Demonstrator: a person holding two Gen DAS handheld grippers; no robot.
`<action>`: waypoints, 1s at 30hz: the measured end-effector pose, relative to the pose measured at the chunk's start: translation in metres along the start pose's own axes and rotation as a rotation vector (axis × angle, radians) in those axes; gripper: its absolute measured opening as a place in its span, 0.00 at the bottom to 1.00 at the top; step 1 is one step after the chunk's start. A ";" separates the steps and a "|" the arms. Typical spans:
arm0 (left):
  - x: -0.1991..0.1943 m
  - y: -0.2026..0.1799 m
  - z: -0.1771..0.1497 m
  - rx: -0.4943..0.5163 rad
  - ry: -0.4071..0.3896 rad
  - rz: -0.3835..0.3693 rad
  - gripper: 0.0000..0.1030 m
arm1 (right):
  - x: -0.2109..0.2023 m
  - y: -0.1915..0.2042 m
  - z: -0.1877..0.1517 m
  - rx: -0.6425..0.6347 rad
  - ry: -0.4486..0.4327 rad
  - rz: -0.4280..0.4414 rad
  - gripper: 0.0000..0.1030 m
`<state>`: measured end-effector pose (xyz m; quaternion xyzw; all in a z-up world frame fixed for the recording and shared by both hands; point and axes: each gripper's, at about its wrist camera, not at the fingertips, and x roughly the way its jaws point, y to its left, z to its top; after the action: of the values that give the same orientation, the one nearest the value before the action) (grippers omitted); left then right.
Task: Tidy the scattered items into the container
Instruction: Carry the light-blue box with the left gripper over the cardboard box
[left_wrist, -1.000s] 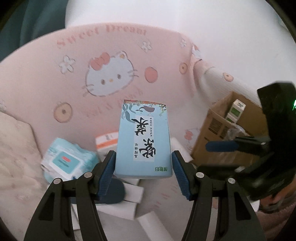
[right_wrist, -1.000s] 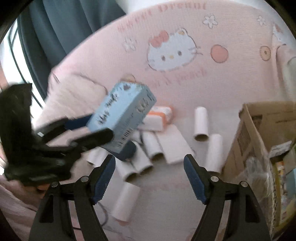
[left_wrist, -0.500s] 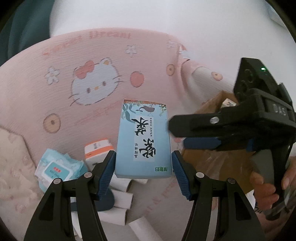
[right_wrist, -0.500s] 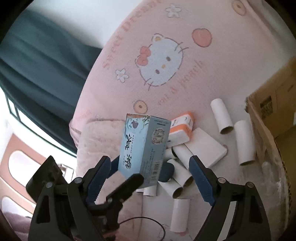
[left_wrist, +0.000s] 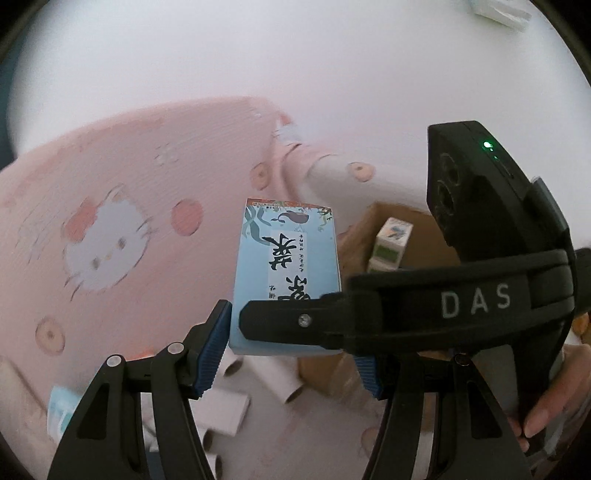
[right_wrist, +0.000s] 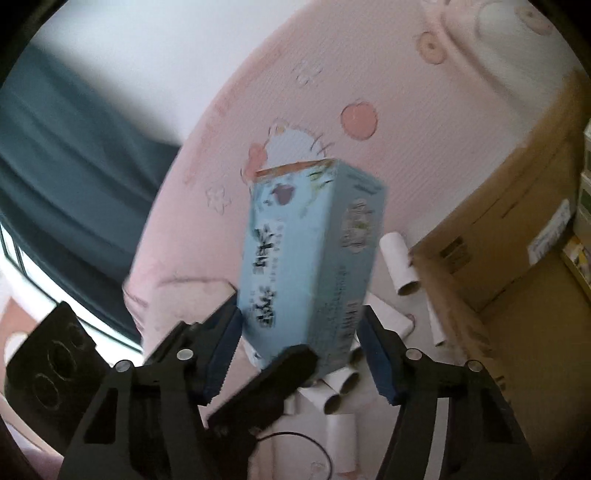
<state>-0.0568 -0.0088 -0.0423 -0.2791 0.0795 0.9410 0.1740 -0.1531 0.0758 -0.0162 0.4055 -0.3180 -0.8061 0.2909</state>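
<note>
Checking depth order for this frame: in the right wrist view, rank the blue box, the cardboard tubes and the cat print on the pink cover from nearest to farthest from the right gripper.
1. Blue box, between the closing right gripper's jaws.
2. Cardboard tubes, on the bed just beyond, low and right.
3. Cat print, farthest, behind the box's top.

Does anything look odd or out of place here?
Yes: cardboard tubes lie strewn over the pink bedding beside the cardboard box. Both grippers meet on one blue box, the right gripper closing around it.
</note>
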 end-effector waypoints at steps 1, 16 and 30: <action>0.004 -0.005 0.004 0.014 -0.002 -0.008 0.63 | -0.005 -0.003 0.003 0.016 -0.017 -0.007 0.60; 0.077 -0.077 0.055 0.140 0.123 -0.224 0.63 | -0.104 -0.075 0.040 0.229 -0.202 -0.150 0.60; 0.160 -0.130 0.070 0.205 0.374 -0.394 0.63 | -0.131 -0.132 0.057 0.369 -0.133 -0.386 0.61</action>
<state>-0.1685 0.1746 -0.0799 -0.4387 0.1490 0.8084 0.3631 -0.1627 0.2703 -0.0268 0.4508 -0.3948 -0.7999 0.0317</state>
